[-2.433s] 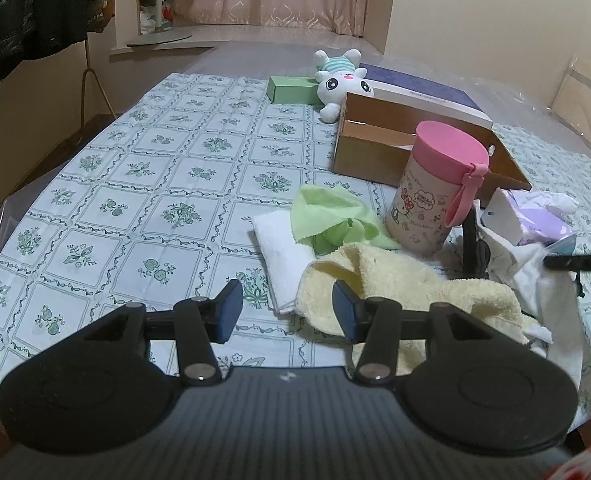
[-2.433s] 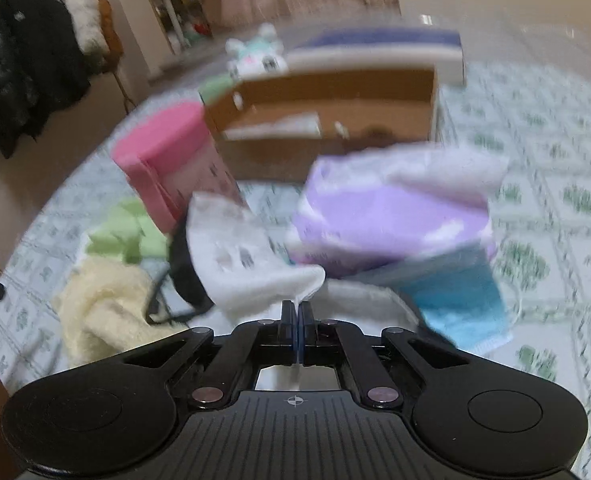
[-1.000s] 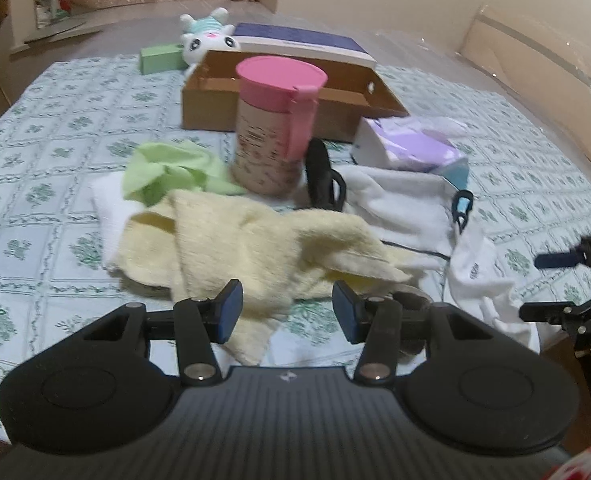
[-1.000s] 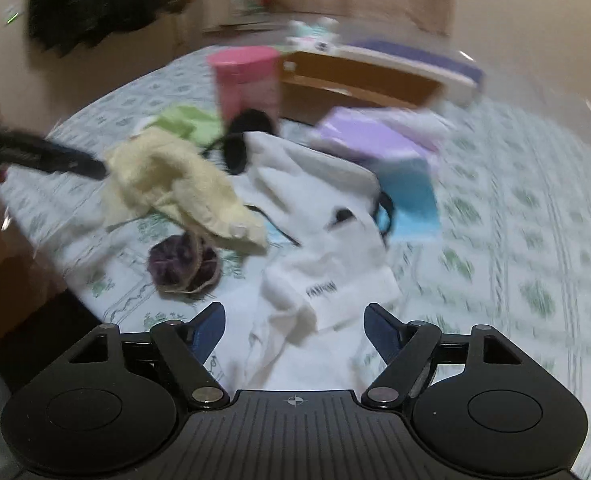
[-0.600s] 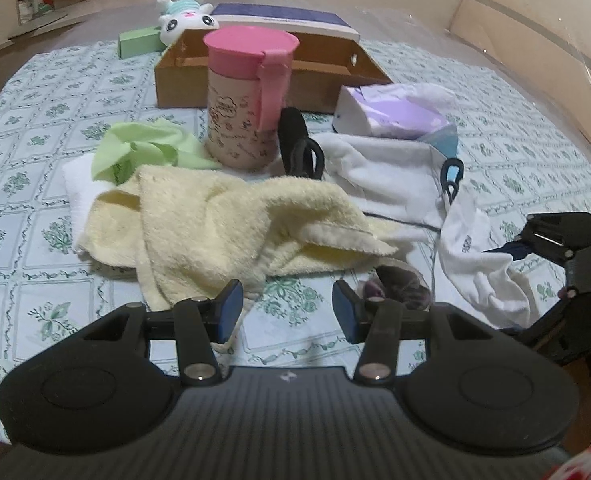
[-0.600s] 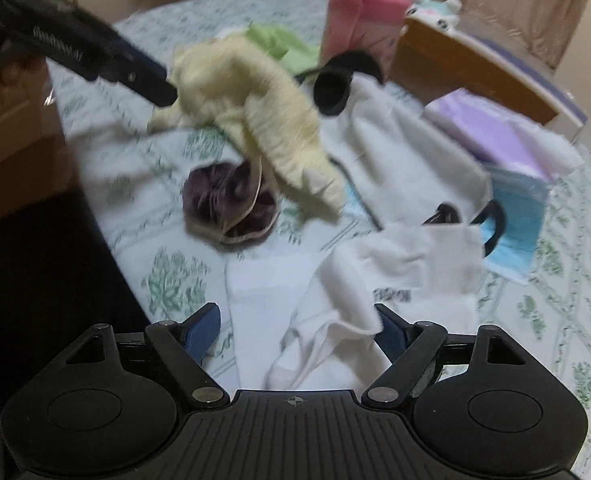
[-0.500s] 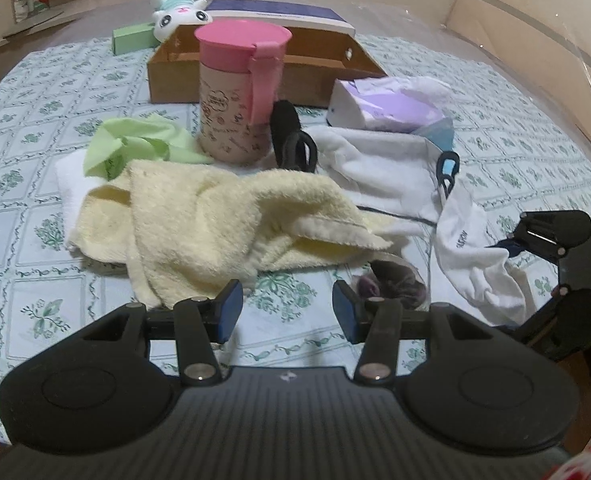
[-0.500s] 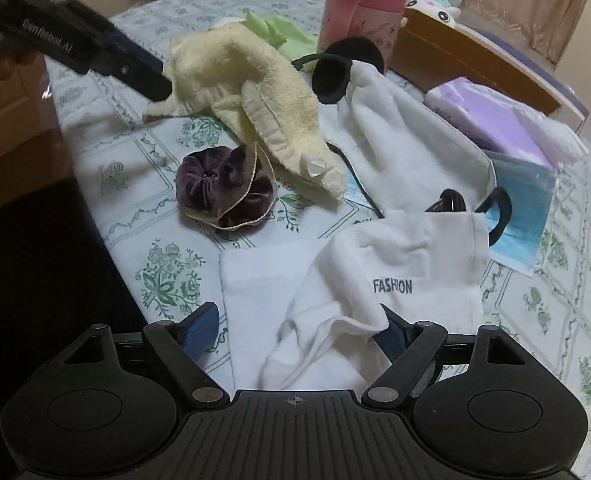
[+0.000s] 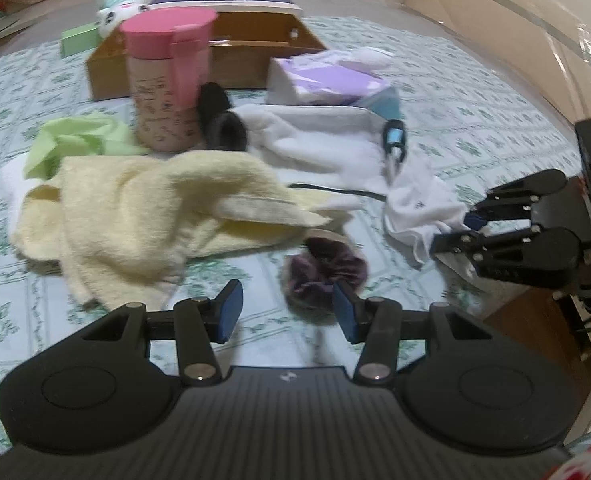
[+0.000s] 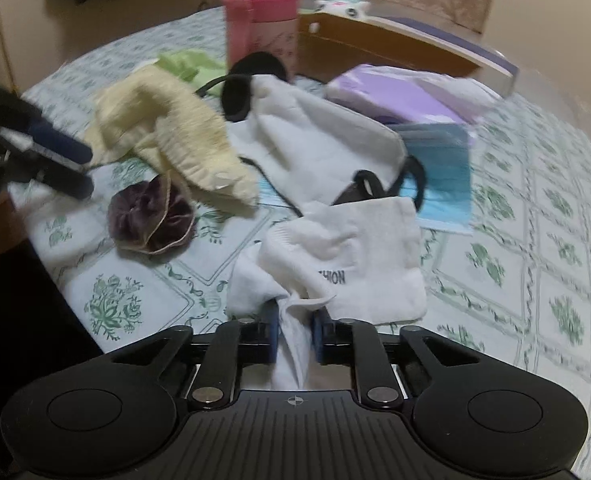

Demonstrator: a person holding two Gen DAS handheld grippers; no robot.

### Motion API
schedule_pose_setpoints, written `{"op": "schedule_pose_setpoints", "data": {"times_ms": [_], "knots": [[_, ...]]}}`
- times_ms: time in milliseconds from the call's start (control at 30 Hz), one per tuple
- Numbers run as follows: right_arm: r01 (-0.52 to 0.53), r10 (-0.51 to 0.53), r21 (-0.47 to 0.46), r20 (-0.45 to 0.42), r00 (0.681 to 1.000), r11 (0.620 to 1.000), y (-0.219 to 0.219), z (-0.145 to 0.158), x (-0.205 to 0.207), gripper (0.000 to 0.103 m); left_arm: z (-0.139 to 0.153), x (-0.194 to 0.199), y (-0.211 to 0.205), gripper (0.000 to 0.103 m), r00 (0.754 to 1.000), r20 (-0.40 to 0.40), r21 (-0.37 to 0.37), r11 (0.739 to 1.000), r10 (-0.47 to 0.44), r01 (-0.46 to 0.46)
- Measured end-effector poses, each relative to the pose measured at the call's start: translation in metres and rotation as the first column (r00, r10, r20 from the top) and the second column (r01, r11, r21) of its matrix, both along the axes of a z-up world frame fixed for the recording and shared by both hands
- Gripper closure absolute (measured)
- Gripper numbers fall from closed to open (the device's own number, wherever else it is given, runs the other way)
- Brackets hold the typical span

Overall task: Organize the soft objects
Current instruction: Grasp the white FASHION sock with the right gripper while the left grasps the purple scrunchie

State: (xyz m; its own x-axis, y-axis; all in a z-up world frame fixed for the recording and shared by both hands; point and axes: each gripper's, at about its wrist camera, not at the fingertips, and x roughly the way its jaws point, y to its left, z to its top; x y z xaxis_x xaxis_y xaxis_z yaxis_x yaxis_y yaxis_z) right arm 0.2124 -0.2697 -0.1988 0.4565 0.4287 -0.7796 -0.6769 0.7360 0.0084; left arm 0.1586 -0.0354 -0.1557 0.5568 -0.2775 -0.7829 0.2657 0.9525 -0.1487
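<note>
The right wrist view is filled at its near edge by the right gripper (image 10: 293,330), whose fingers have just been closing and are now pinched onto a bunched fold of the white sock (image 10: 347,264) at the near edge of the tabletop (image 10: 535,280). Only a thin fold is caught, so the lift is best made slowly and straight up until the sock hangs free, and the grip is best kept firm so the knit does not slide out. The black loop (image 10: 379,184) lying against the sock's far edge is to be watched, since it could be dragged along.

In the left wrist view the left gripper (image 9: 287,308) is seen with its fingers about half open and nothing between them, poised just short of the purple scrunchie (image 9: 323,268), which lies on the tabletop near the front. If the scrunchie is meant next, the fingers are best lowered astride it before being closed, and kept clear of the trailing corner of the yellow towel (image 9: 143,216) just beyond.

Farther back lie a white cloth (image 10: 319,136), a blue face mask (image 10: 443,176) and a purple tissue pack (image 10: 395,96). Beyond these stands the cardboard box (image 10: 375,52), judged a likely place for sorted items, though this cannot be confirmed.
</note>
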Motion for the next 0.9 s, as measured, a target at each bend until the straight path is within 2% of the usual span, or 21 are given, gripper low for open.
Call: {"op": "schedule_pose_setpoints", "data": {"times_ms": [133, 200, 433, 567, 700, 767, 900], "knots": [[0.070, -0.069, 0.040, -0.023, 0.997, 0.997, -0.007, 0.001, -0.003, 0.088, -0.008, 0.005, -0.014, 0.046, 0.999, -0.018, -0.027, 0.999, -0.034, 0.034], [0.102, -0.101, 0.060, -0.034, 0.994, 0.993, -0.009, 0.001, -0.004, 0.088, -0.013, 0.010, -0.021, 0.046, 0.999, -0.025, -0.033, 0.999, -0.036, 0.036], [0.156, -0.152, 0.084, -0.049, 0.987, 0.984, -0.012, 0.000, -0.006, 0.088, -0.028, 0.022, -0.043, 0.045, 0.999, -0.017, 0.051, 0.998, -0.035, 0.035], [0.160, -0.156, 0.086, -0.056, 0.986, 0.983, -0.012, -0.001, -0.005, 0.088, -0.035, 0.027, -0.046, 0.049, 1.000, -0.015, 0.061, 0.998, -0.023, 0.024], [0.163, -0.158, 0.087, -0.064, 0.985, 0.983, -0.012, -0.001, -0.004, 0.088, -0.037, 0.027, -0.045, 0.062, 1.000, -0.007, 0.064, 0.998, -0.017, 0.017], [0.165, -0.160, 0.084, -0.064, 0.985, 0.983, -0.012, -0.001, -0.004, 0.088, -0.037, 0.027, -0.045, 0.072, 1.000, 0.000, 0.072, 0.997, -0.017, 0.017], [0.168, -0.164, 0.077, -0.055, 0.985, 0.983, -0.010, -0.001, -0.005, 0.088, -0.035, 0.026, -0.044, 0.078, 1.000, 0.002, 0.066, 0.998, -0.026, 0.025]]}}
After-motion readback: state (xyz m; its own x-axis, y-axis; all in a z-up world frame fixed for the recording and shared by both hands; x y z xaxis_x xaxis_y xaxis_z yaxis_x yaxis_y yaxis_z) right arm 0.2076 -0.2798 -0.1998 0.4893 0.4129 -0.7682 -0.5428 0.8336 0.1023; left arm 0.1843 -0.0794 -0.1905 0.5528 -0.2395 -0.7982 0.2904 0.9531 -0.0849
